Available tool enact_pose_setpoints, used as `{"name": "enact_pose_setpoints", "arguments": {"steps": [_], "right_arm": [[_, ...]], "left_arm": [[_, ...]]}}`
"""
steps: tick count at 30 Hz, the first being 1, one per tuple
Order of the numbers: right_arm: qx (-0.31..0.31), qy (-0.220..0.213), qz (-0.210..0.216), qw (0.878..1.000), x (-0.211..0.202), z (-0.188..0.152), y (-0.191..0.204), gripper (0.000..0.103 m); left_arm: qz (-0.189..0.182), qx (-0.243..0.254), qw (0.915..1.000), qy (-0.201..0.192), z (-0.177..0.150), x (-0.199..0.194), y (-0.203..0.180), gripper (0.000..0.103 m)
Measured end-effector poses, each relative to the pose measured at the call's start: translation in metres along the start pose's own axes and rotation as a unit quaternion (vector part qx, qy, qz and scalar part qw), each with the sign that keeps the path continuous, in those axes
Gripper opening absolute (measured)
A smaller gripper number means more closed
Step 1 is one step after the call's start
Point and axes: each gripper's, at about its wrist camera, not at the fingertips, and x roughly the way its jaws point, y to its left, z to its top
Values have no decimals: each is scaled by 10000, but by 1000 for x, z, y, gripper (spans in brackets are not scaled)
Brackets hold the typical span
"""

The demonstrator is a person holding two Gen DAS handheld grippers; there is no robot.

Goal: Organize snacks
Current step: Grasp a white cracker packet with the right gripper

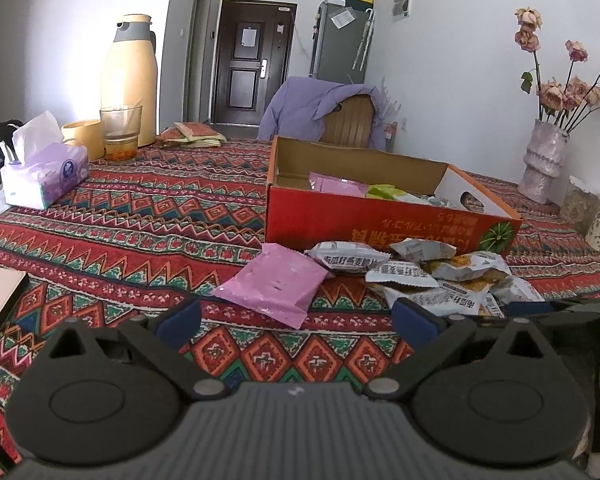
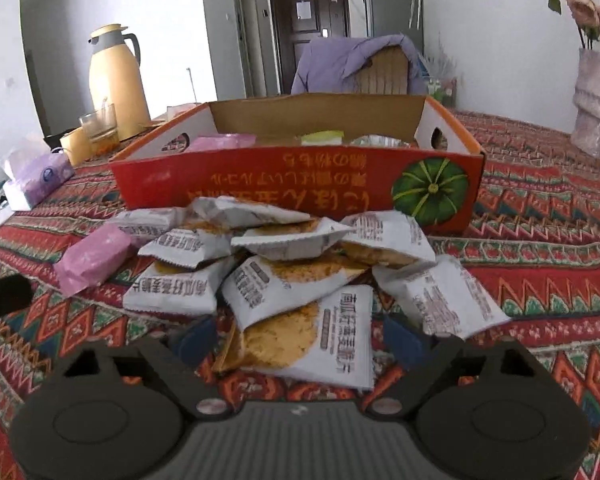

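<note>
A red cardboard box stands open on the patterned cloth, holding pink, green and silver packets. In front of it lies a heap of white oat-crisp packets with a pink packet to their left. My left gripper is open just short of the pink packet, nothing between its blue pads. My right gripper reaches into the heap's near side. Its fingers straddle one white packet, and the pads stand beside that packet without squeezing it.
At the back left are a purple tissue pack, a glass, a yellow cup and a tall yellow thermos. Vases with dried roses stand at the right. A chair draped in purple cloth is behind the table.
</note>
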Motion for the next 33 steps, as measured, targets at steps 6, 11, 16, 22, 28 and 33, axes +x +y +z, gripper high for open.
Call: {"name": "enact_pose_setpoints", "arguments": {"steps": [6,11,16,22,28,33], "right_arm": [[-293,-25,-197,9994,8,1,6,91],[-368,-63,-152,9992,5,-1,6,84],[-440,-133,-67,9989,1,-3,8,75],[-467,-231,-17,9986,-7,-9,8,61],[-368,-423,-88,9984,-20,-18,7,49],[-261,-687,-108,9972,-37,-22,1,48]], "left_arm": [[14,-67,10000,52,-1,3,4,103],[3,-52,10000,81,-2,4,3,103],[17,-86,9999,83,-2,2,4,103],[43,-124,9999,51,-2,-2,7,103],[12,-191,9998,5,-1,-4,10,103],[6,-184,9998,19,-2,-3,10,103]]}}
